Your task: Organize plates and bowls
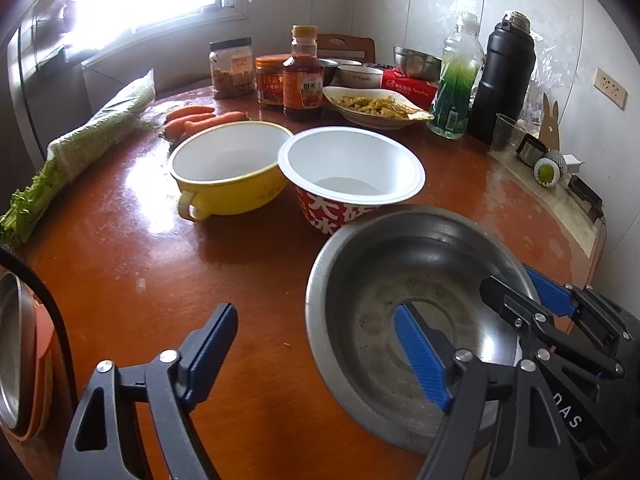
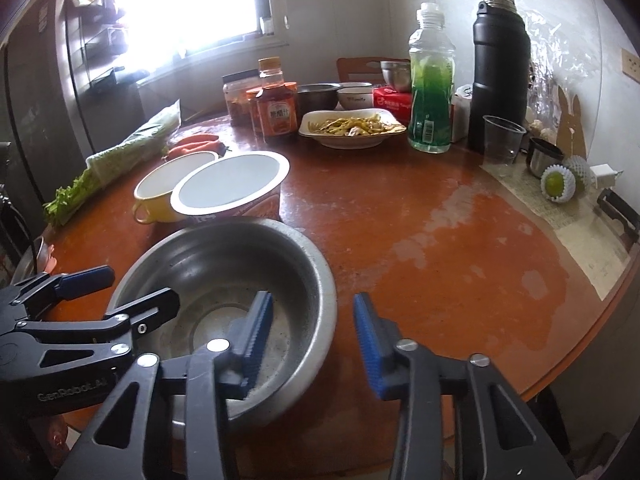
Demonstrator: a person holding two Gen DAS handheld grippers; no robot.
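A steel bowl [image 1: 400, 300] [image 2: 224, 268] sits on the round orange table near its front edge. My left gripper [image 1: 316, 344] is open, with its right finger inside the bowl and its left finger outside over the table. My right gripper [image 2: 314, 336] is open and straddles the bowl's right rim. It also shows in the left wrist view [image 1: 516, 292]. Behind the bowl stand a red paper bowl [image 1: 352, 176] [image 2: 232, 188] and a yellow bowl with a handle [image 1: 228, 168] [image 2: 168, 188], both empty.
A plate of food [image 1: 376, 106] [image 2: 352, 128], jars, a sauce bottle [image 1: 304, 76], a green bottle [image 2: 430, 84], a black flask [image 2: 500, 68], more bowls, carrots and celery [image 1: 84, 144] crowd the back. Stacked dishes [image 1: 16, 352] sit at the left edge.
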